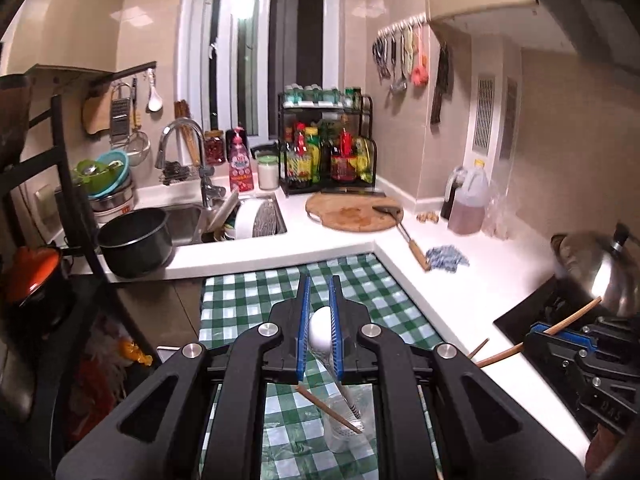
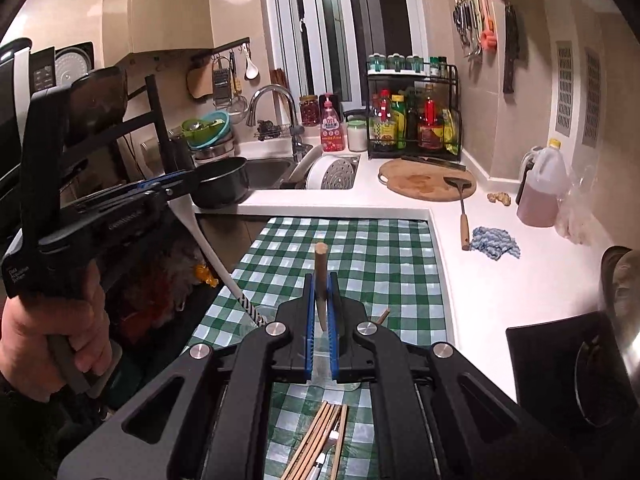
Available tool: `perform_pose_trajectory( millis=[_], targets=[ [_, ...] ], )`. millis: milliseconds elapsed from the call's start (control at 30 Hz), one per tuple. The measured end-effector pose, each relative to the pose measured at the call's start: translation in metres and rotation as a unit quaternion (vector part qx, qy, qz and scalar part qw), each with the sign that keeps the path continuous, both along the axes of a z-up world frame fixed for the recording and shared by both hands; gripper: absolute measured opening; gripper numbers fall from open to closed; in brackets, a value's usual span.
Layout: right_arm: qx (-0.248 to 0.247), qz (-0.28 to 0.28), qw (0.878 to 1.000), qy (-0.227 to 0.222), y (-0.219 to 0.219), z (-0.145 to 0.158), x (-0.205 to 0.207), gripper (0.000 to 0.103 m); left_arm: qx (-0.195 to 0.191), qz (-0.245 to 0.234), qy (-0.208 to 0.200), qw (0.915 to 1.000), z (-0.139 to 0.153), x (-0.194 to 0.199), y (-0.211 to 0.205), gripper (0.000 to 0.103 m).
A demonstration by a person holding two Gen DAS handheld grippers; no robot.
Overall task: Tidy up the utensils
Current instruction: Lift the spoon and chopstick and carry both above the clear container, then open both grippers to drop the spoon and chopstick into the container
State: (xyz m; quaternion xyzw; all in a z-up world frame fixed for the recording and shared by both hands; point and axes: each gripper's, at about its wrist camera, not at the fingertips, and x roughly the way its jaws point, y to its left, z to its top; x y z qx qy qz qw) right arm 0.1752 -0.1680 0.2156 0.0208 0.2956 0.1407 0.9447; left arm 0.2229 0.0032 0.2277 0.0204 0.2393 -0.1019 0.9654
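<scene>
In the left wrist view my left gripper [image 1: 320, 285] is shut on a white spoon [image 1: 319, 334]. The spoon's striped handle runs down into a clear glass cup [image 1: 344, 436], which also holds a wooden chopstick [image 1: 328, 408]. My right gripper [image 1: 538, 330] is at the right edge, shut on a wooden chopstick [image 1: 576, 312]. In the right wrist view the right gripper [image 2: 320, 280] pinches that chopstick [image 2: 321, 264] upright. The left gripper [image 2: 176, 186] is at the left with the white spoon [image 2: 200, 232] hanging from it. Several chopsticks [image 2: 316, 436] lie on the cloth below.
A green checked tablecloth [image 2: 360, 248] covers the table, bordered by a white counter [image 2: 472, 280]. On the counter are a round cutting board [image 2: 416, 180] with a spatula [image 2: 460, 200], a blue cloth [image 2: 494, 242] and an oil jug [image 2: 542, 184]. A black pot [image 2: 222, 180] stands by the sink [image 2: 268, 170]. A person's hand [image 2: 52, 340] holds the left gripper.
</scene>
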Motion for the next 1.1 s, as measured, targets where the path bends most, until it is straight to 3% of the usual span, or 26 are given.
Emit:
perform_pose_trajectory(
  millis=[333,567,667,700,800,933,1100],
  targets=[
    [-0.032,0.004,0.998,0.044,0.012,-0.053,0.029,0.006,0.026,-0.029,0.061,0.9974,-0.07,0.036,-0.026,0.01],
    [-0.037,0.007,0.997,0.073,0.014,-0.076,0.04,0.006,0.039,-0.034,0.088,0.9948,-0.1,0.042,-0.032,0.01],
    [-0.036,0.0,0.996,0.085,0.012,-0.082,0.042,0.013,0.038,-0.034,0.099,0.9938,-0.106,0.043,-0.031,0.011],
    [-0.035,-0.004,0.996,0.086,0.012,-0.082,0.043,0.021,0.036,-0.033,0.096,0.9942,-0.105,0.042,-0.03,0.014],
    [-0.038,-0.011,0.996,0.083,0.011,-0.076,0.04,0.028,0.025,-0.032,0.072,0.9966,-0.09,0.032,-0.026,0.029],
    [-0.05,-0.028,0.997,0.057,0.008,-0.055,0.027,0.034,0.013,-0.022,0.026,0.9993,-0.059,0.01,-0.02,0.029],
    [-0.051,-0.045,0.998,0.007,-0.003,-0.025,-0.007,0.034,0.0,-0.006,-0.025,0.9997,-0.028,-0.035,-0.012,0.03]
  ],
)
